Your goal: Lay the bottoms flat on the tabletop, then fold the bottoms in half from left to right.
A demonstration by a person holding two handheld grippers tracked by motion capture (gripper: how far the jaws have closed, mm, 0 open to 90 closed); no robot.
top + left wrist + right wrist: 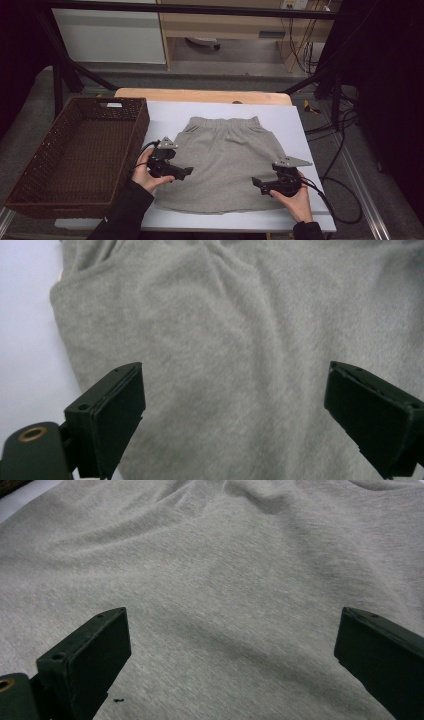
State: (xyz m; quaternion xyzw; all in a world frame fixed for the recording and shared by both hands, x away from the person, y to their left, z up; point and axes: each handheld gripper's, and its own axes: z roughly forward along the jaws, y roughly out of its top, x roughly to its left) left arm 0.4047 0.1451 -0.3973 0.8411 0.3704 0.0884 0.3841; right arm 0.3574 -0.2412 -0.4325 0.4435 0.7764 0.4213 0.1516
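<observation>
The grey skirt (225, 162) lies flat in the middle of the white sheet that covers the bench (305, 145), its gathered waistband at the far side and its wide hem toward the near edge. The cloth is a soft, fleecy knit with a few shallow folds running down from the waistband, and a pocket opening shows at each upper corner.

The left tool (186, 172) sits over the skirt's left edge, about halfway down, pointing right across the cloth. In the left gripper view the left tool (235, 415) has its two black jaws standing wide apart with grey fabric between them and nothing clamped; the skirt's side edge and the white sheet show to the left.

The right tool (256, 182) rests over the skirt's lower right part, pointing left toward the other one. In the right gripper view the right tool (232, 660) also has its jaws spread wide over bare cloth, holding nothing.

A dark woven basket (30, 185) stands at the left of the bench, just beside the sheet and well apart from the right tool.
</observation>
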